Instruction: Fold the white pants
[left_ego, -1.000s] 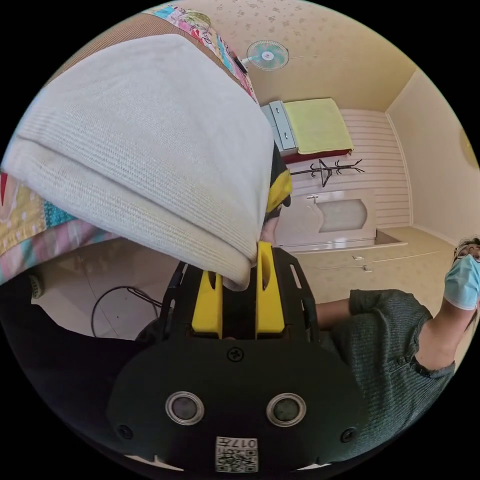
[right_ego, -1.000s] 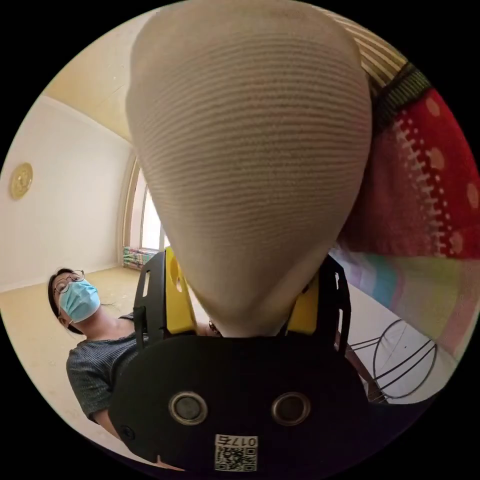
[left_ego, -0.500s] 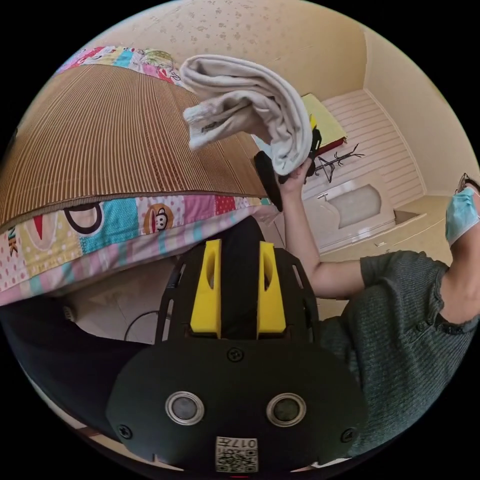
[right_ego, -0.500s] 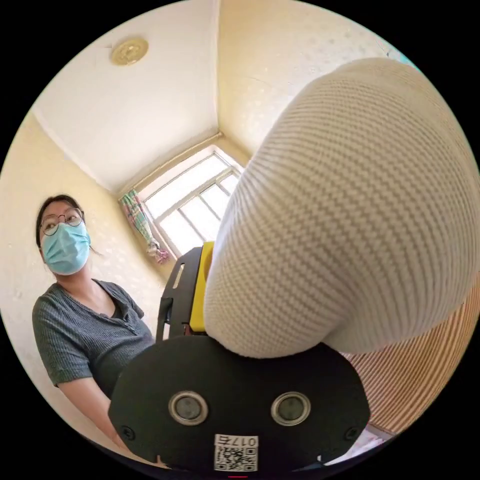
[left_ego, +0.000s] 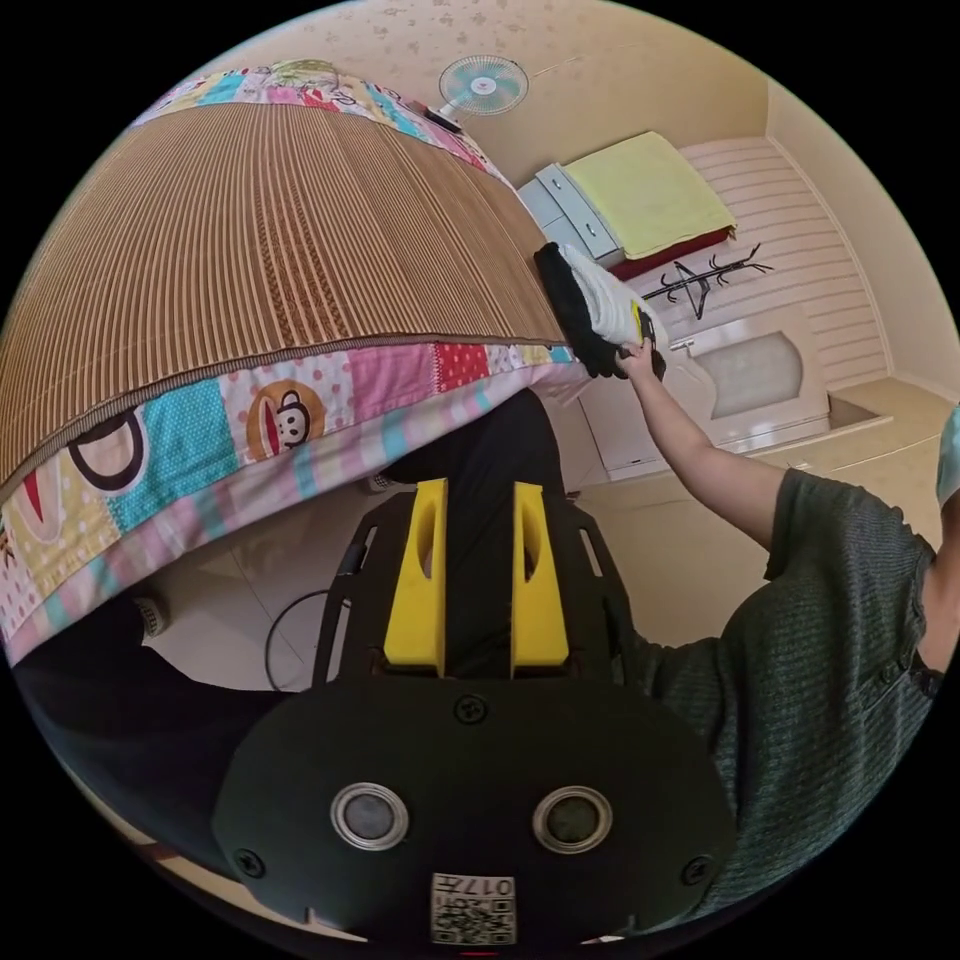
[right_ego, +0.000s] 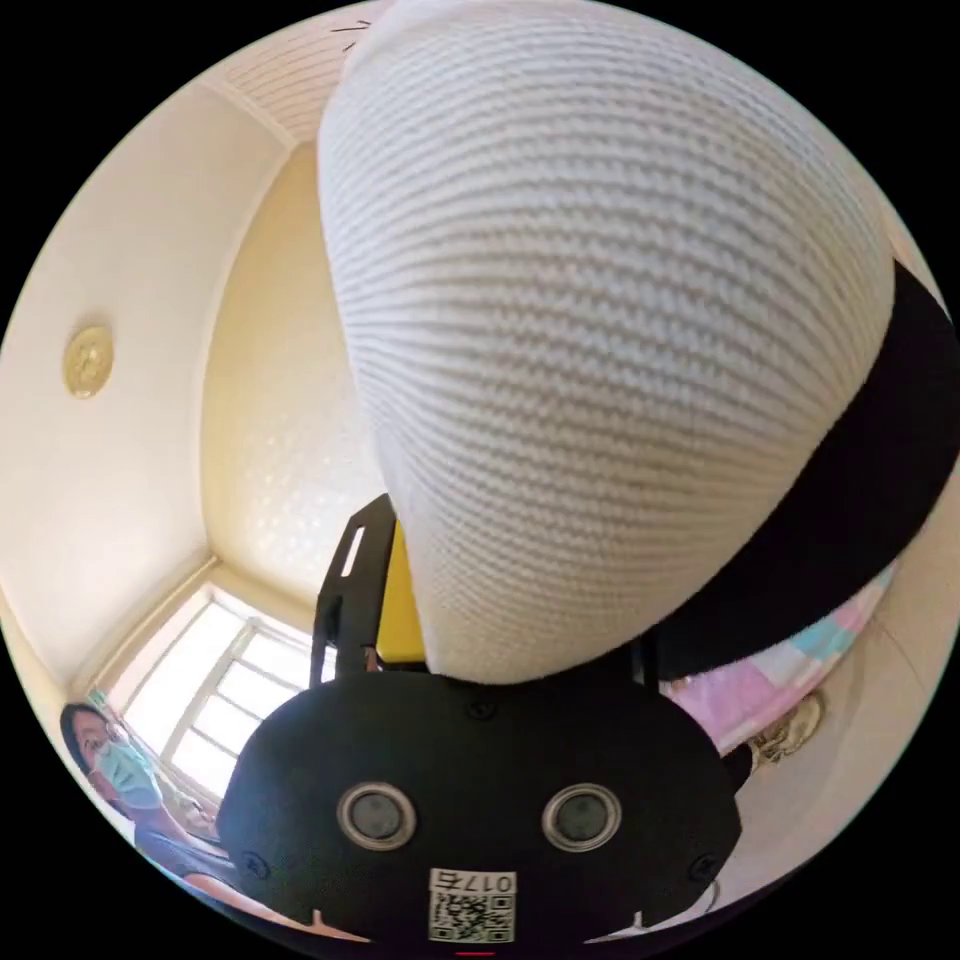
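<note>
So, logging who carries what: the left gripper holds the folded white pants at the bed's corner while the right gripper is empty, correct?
Swapped. In the left gripper view the left gripper is empty, and the right gripper holds the folded white pants at the bed's corner.

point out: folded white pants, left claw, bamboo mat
folded white pants (right_ego: 610, 330), right gripper view, middle of the knit bundle.
left claw (left_ego: 478, 500), left gripper view, between its yellow tips.
bamboo mat (left_ego: 260, 250), left gripper view, middle of the striped surface.
</note>
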